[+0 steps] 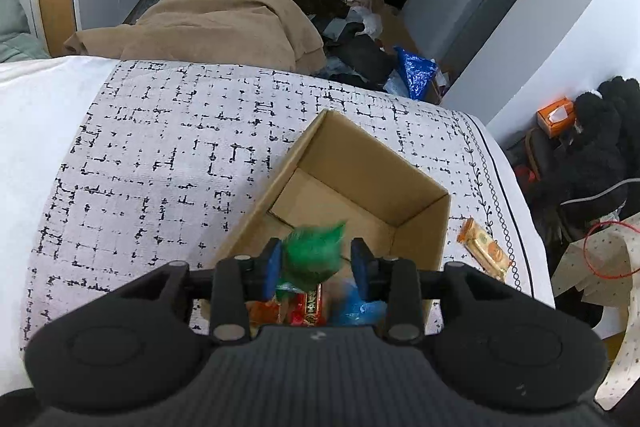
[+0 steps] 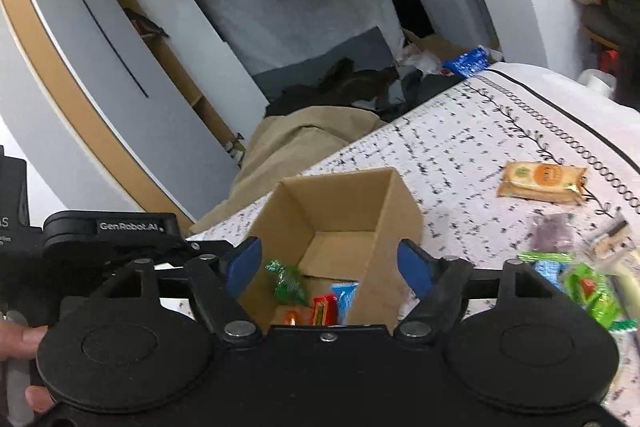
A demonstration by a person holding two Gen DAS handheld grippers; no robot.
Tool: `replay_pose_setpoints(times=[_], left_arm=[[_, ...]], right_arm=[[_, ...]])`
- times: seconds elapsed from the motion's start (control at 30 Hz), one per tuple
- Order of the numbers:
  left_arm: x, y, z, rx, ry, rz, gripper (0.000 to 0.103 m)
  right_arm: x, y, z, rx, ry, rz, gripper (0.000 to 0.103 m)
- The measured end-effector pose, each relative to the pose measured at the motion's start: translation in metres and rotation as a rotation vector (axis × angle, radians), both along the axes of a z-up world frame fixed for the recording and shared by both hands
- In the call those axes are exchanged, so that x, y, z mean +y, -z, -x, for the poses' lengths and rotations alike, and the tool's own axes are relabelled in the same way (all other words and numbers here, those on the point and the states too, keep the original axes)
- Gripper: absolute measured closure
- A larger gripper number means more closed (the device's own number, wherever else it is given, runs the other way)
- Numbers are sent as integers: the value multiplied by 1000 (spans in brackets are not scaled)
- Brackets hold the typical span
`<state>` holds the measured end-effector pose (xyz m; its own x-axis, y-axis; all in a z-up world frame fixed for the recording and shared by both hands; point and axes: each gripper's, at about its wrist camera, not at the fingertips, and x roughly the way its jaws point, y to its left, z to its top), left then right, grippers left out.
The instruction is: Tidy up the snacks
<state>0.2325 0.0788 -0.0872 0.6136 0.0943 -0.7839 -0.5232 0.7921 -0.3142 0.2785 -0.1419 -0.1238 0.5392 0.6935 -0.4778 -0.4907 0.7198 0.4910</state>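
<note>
Your left tool [image 1: 316,263] hangs above the near end of the cardboard box [image 1: 416,187], jaws apart, and a blurred green snack [image 1: 314,253] sits loose between them. Your right tool [image 2: 326,261] stands wide apart over the same box, empty. An orange snack pack [image 2: 542,183] lies on the desk [image 2: 460,155] right of the box.

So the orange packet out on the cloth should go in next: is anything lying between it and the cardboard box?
Nothing visible. The orange packet lies alone on the tablecloth, to the right of the cardboard box, with only bare cloth between them. The box is open on top; only its right wall has to be cleared.
</note>
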Motion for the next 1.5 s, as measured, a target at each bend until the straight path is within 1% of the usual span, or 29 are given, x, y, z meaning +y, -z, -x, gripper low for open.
replay_pose_setpoints(times=[0.03, 0.1, 0.2, 0.33, 0.4, 0.47, 0.53, 0.63, 0.83, 0.93, 1.07, 1.13, 1.2, 1.23, 1.3, 1.37, 1.5], left_arm=[[0, -1, 0, -5, -3, 1, 60], [1, -2, 1, -9, -11, -3, 49], [2, -3, 3, -2, -23, -8, 41], [0, -4, 7, 9, -24, -18, 35], [-3, -4, 10, 23, -24, -27, 28], [-5, -4, 12, 35, -24, -24, 25], [-8, -3, 14, 45, -16, -19, 23], [-16, -2, 16, 65, 2, -26, 22], [-33, 4, 21, 100, 24, -38, 22], [-43, 2, 24, 102, 36, -48, 22], [-56, -1, 26, 100, 53, -62, 21], [-62, -4, 28, 101, 62, -80, 18], [-67, -7, 31, 93, 65, -97, 12], [-69, -8, 31, 88, 68, -101, 11], [-74, -10, 33, 83, 79, -98, 5], [-80, -12, 34, 74, 88, -97, 1], [-93, -16, 36, 56, 111, -112, 0]], right_arm=[[-1, 0, 0, 6, 4, 14, 24], [-2, 0, 1, 23, 7, 44, 22], [-4, 1, 1, 53, 14, 78, 20], [-10, 0, 1, 73, 25, 102, 19], [-13, -1, 3, 79, 28, 116, 17], [-16, -2, 5, 81, 29, 128, 13], [-21, -5, 10, 76, 28, 138, 12], [-28, -10, 15, 74, 28, 153, 6], [-44, -14, 18, 72, 29, 179, 2], [-51, -15, 18, 80, 43, 179, 2], [-60, -21, 19, 66, 39, 166, 2], [-66, -24, 21, 55, 39, 159, 2], [-72, -27, 22, 52, 44, 152, 2], [-76, -28, 22, 52, 50, 151, 2], [-83, -29, 22, 52, 64, 149, 2], [-91, -30, 22, 50, 74, 144, 2], [-106, -34, 22, 34, 107, 144, 2]])
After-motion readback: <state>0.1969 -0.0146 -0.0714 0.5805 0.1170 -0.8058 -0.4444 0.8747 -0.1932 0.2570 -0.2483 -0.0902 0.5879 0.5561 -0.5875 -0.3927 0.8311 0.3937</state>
